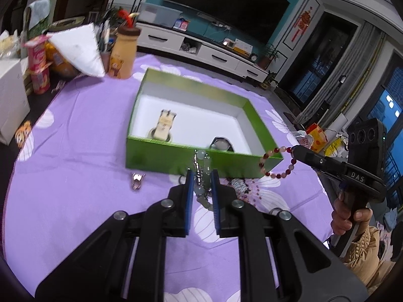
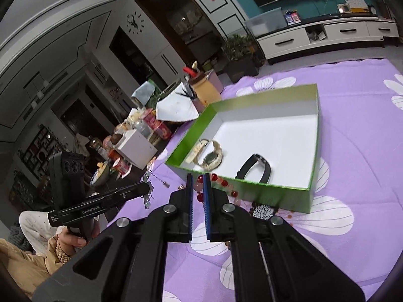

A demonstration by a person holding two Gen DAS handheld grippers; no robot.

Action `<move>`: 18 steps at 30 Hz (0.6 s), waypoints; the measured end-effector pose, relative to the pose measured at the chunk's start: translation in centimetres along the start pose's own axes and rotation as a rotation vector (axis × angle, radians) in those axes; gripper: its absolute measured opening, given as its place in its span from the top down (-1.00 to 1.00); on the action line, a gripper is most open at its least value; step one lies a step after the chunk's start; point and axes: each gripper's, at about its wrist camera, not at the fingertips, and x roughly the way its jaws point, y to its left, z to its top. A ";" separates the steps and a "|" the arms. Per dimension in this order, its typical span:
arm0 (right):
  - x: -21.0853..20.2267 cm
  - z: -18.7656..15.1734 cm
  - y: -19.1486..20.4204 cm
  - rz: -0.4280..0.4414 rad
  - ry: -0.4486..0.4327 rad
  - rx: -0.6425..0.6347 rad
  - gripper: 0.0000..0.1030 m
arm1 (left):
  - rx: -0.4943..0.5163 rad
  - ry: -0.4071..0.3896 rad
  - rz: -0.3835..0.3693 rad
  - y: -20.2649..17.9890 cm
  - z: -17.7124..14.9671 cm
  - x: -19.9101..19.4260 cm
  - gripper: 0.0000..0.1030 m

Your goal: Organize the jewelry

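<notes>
Left wrist view: pale bead string and red bead bracelet are being pinched in narrow fingers, awaiting carrying over green box, then release.

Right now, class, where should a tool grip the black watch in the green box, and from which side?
Probably grip the black watch by its arched strap, coming from above: the strap stands up as an open loop, and the green box walls block any sideways approach.
</notes>
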 end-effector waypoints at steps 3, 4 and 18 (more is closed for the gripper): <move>-0.7 0.4 -0.3 -0.007 -0.021 0.014 0.86 | 0.022 -0.009 -0.006 -0.9 0.9 0.0 0.75; -1.0 0.6 -0.4 -0.005 -0.029 0.021 0.86 | 0.031 -0.012 -0.008 -1.2 1.3 0.1 0.75; -2.8 3.4 -1.8 -0.034 -0.110 0.021 0.86 | 0.061 -0.030 -0.015 -2.9 5.4 2.1 0.75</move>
